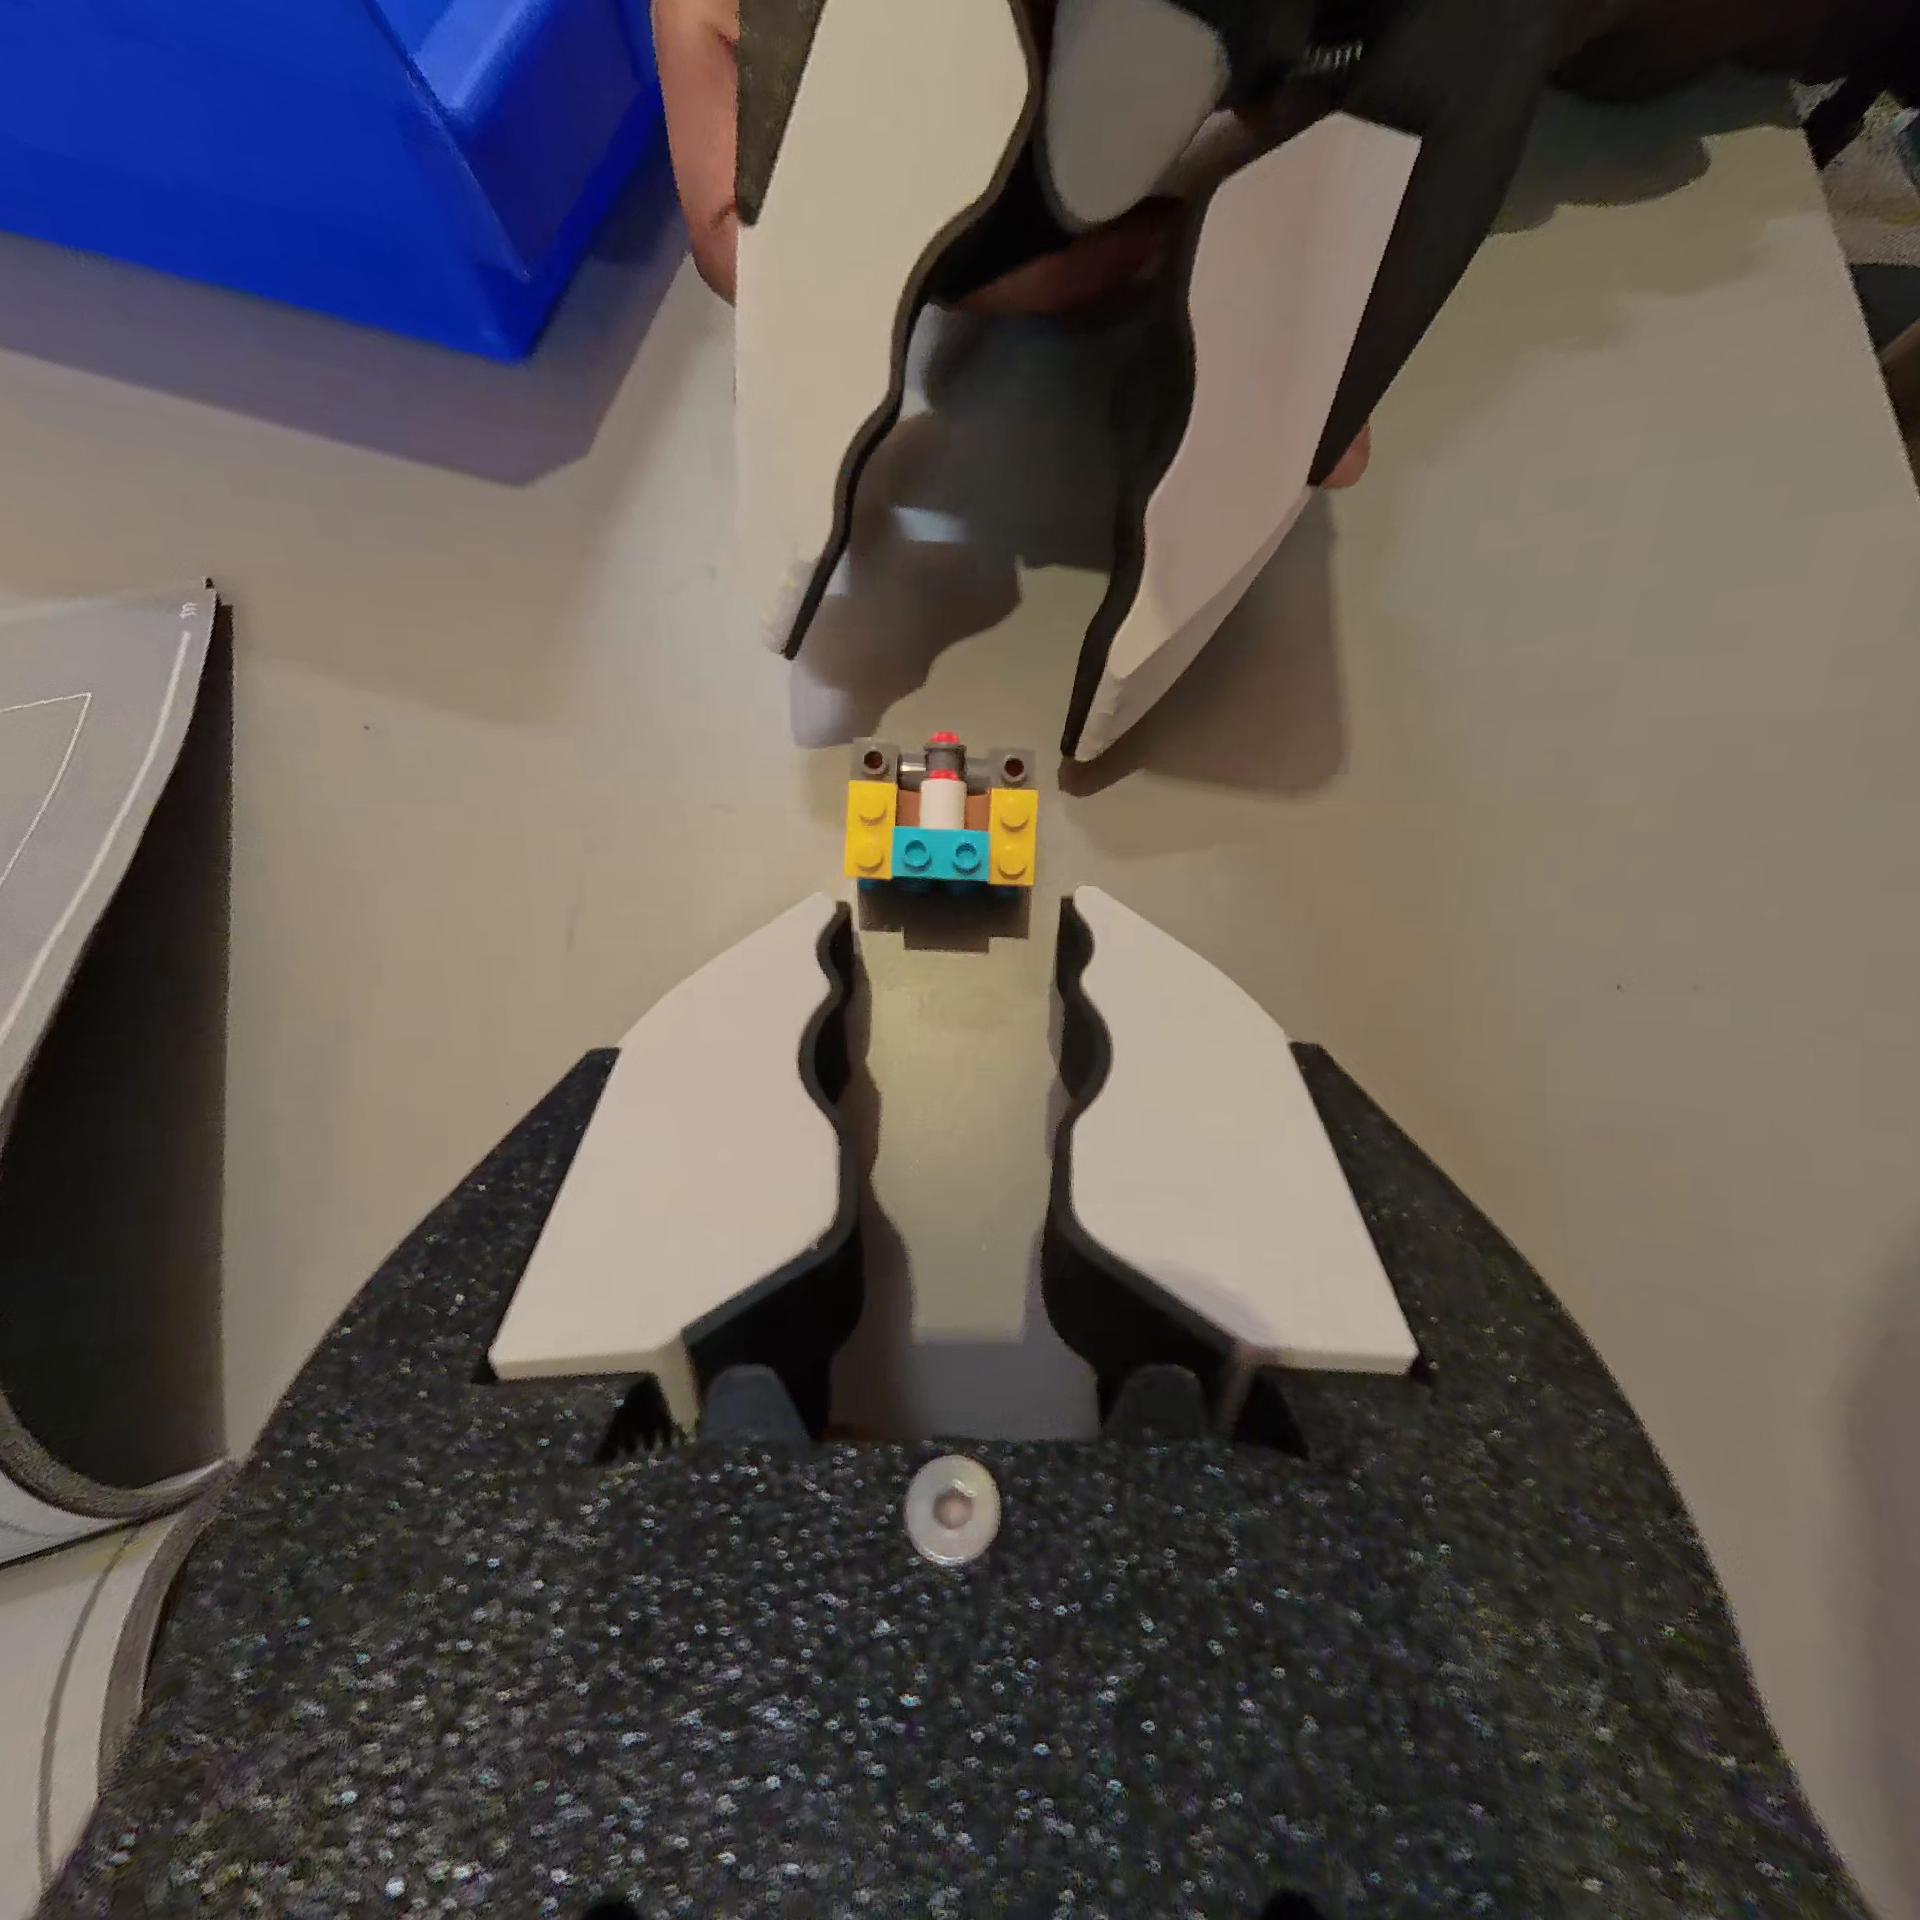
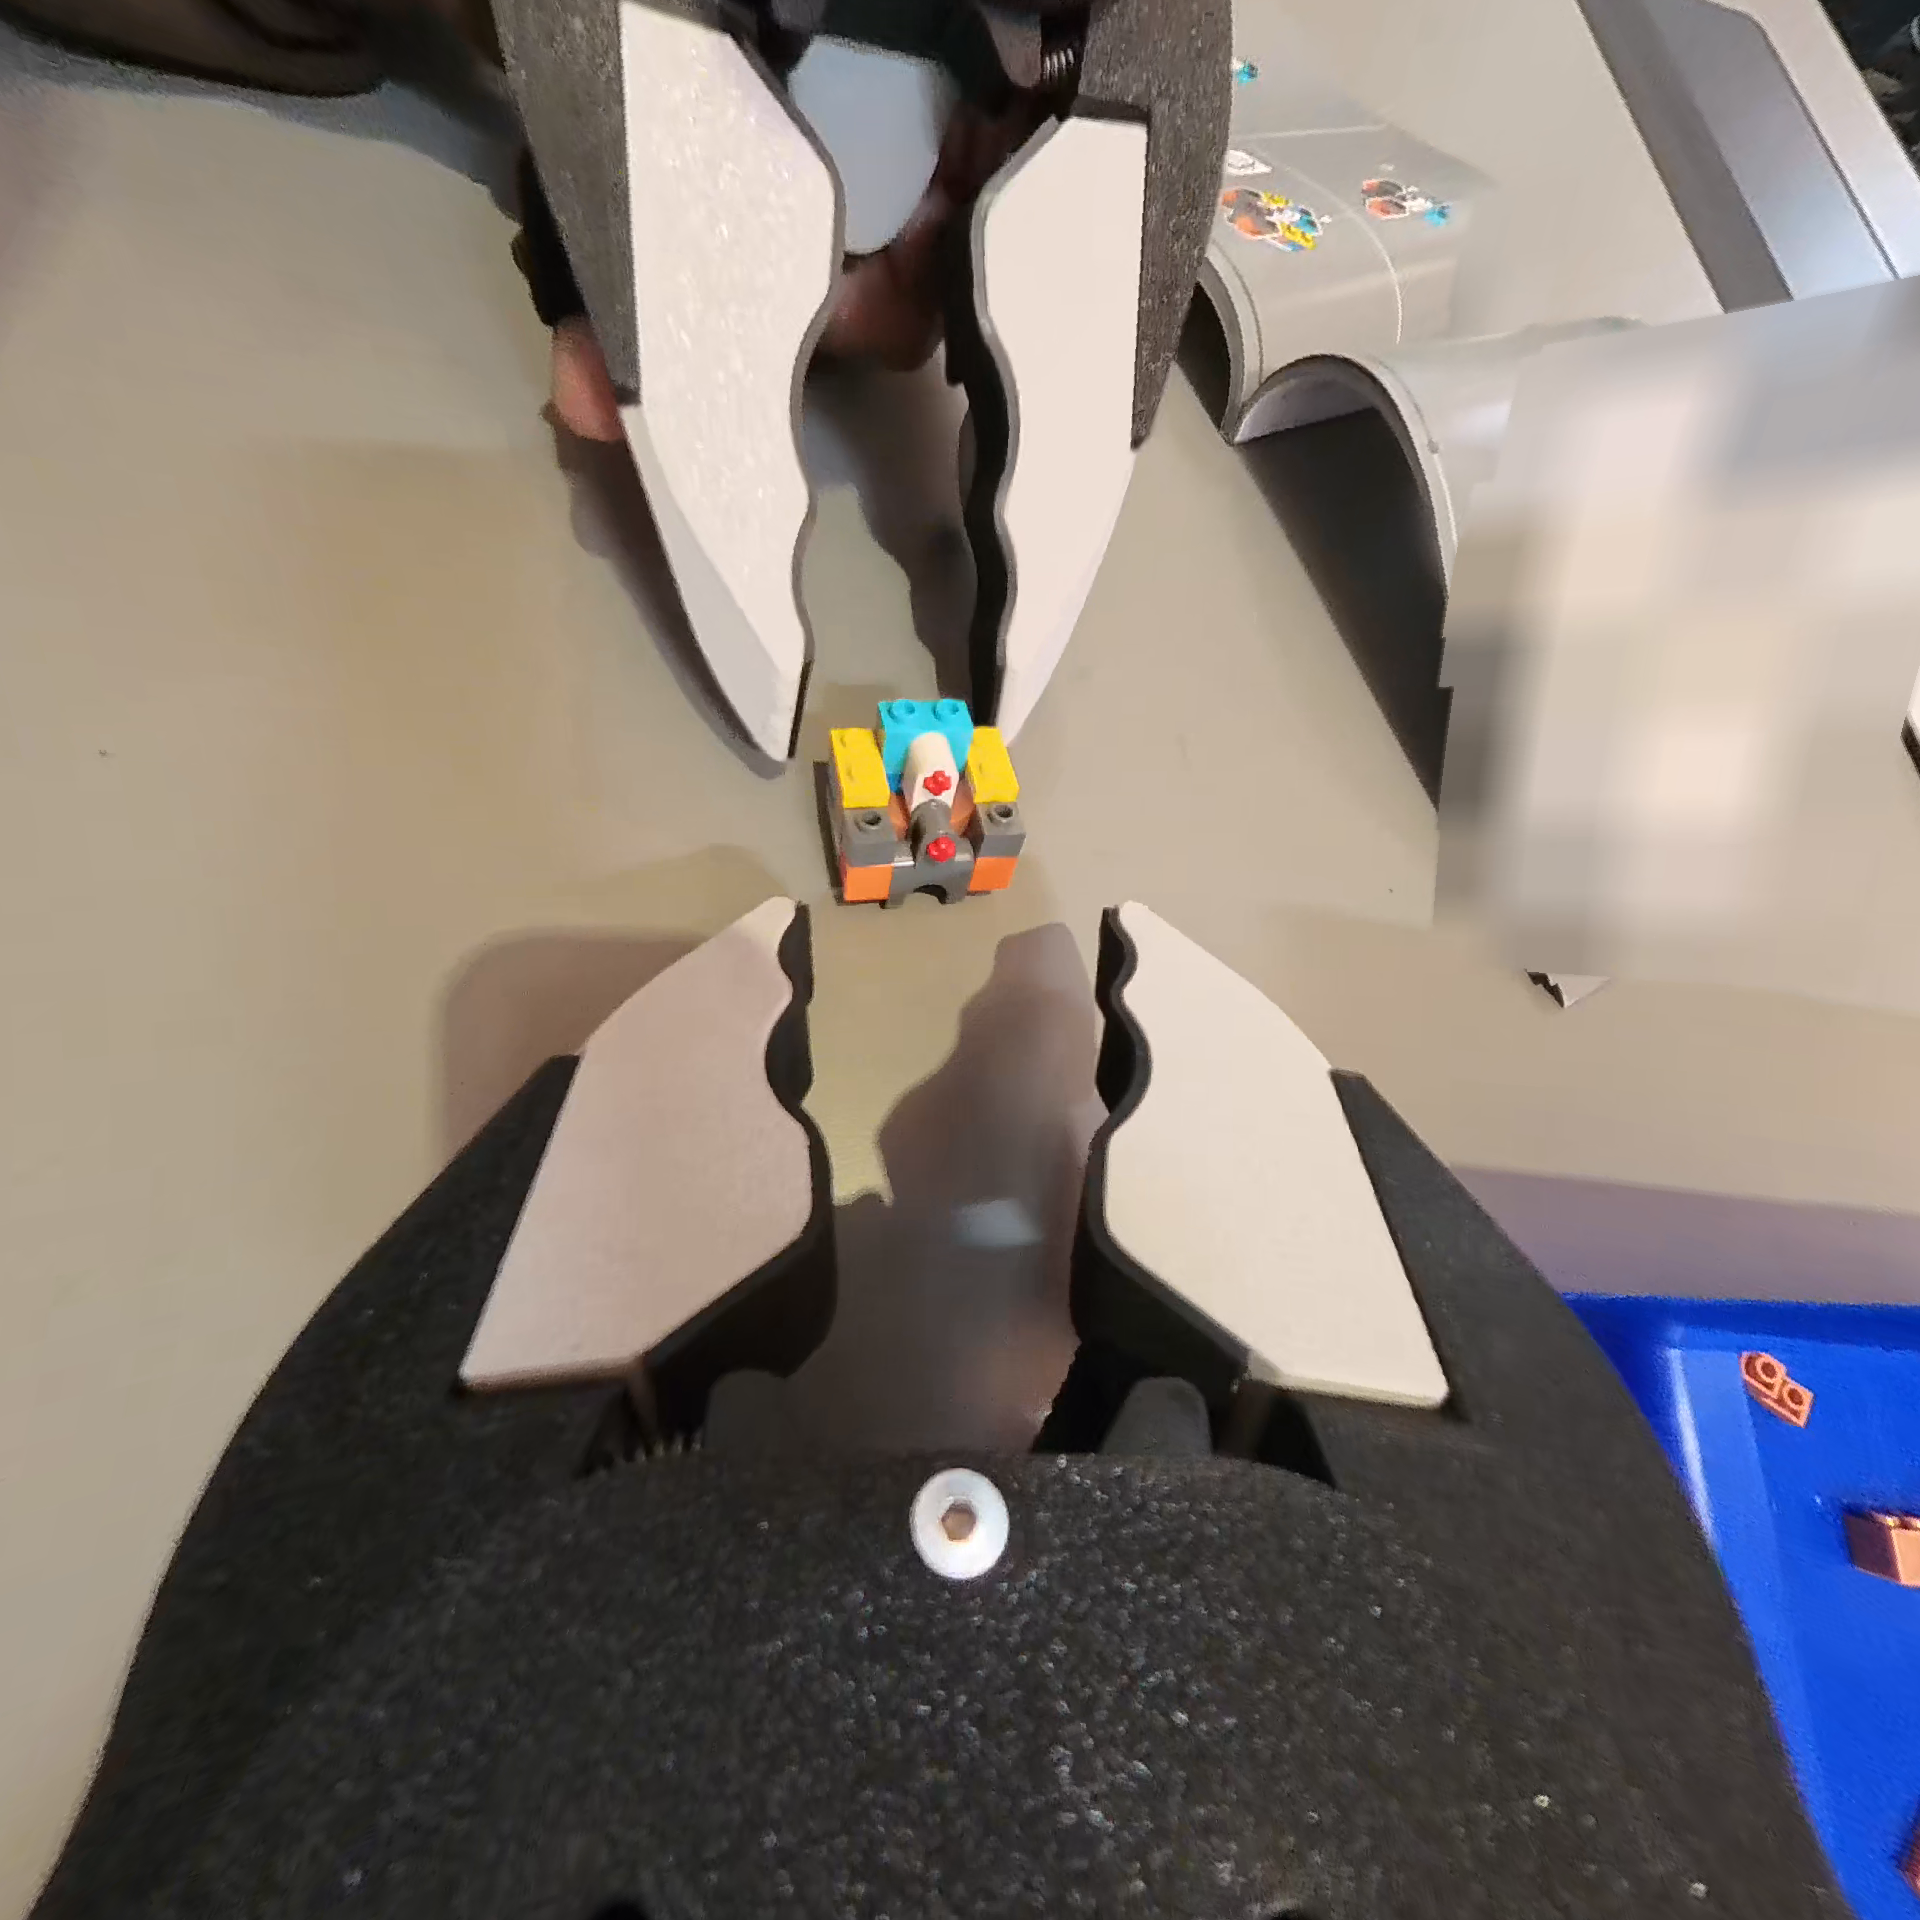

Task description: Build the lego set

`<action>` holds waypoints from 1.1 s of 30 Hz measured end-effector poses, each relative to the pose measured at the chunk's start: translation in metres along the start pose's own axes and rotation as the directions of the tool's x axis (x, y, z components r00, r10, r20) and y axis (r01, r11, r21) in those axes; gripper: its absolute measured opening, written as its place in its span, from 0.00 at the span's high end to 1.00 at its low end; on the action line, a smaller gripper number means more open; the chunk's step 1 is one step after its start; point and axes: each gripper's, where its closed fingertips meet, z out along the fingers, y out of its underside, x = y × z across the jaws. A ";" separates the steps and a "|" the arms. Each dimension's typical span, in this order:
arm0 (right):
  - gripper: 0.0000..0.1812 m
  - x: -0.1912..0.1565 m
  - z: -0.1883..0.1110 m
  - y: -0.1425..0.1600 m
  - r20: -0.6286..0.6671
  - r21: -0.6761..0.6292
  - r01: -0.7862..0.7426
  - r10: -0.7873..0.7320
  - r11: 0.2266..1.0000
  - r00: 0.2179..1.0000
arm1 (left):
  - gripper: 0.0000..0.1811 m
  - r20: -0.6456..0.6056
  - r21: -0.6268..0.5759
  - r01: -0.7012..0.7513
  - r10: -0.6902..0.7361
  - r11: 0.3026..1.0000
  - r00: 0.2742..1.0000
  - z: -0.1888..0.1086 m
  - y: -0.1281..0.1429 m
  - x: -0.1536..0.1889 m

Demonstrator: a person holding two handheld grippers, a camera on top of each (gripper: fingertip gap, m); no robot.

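Note:
A small lego build [image 1: 943, 816] stands on the beige table, made of yellow, teal, grey, orange and white bricks with red studs. It also shows in the right wrist view [image 2: 923, 805]. My left gripper [image 1: 956, 899] is open and empty, its fingertips just short of the build. My right gripper [image 2: 951, 914] is open and empty, facing the build from the opposite side. In the left wrist view the right gripper [image 1: 930, 696] shows beyond the build; in the right wrist view the left gripper [image 2: 899, 717] shows beyond it. Neither touches the build.
A blue bin [image 1: 312, 156] stands at the far left of the left wrist view; in the right wrist view the blue bin [image 2: 1725, 1475] holds loose orange bricks [image 2: 1779, 1387]. An open instruction booklet [image 1: 94, 831] lies curled on the table, also in the right wrist view [image 2: 1351, 260]. Only a small space, under 4 cm, lies between the two pairs of fingers.

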 end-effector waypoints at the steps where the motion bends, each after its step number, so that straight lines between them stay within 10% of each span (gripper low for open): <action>1: 0.71 0.000 0.000 -0.001 0.001 0.003 -0.001 0.001 1.000 1.000 | 0.80 -0.006 0.003 0.003 -0.003 1.000 1.000 -0.001 0.001 0.000; 24: 0.81 -0.015 -0.009 0.003 0.058 0.019 0.059 -0.060 0.998 0.996 | 0.87 0.040 0.015 -0.154 0.153 0.988 0.987 0.004 -0.006 0.007; 33: 0.82 0.022 -0.020 -0.017 -0.035 0.223 -0.033 0.042 0.974 0.999 | 0.87 0.238 0.232 -0.193 0.137 0.953 0.962 -0.018 -0.032 -0.021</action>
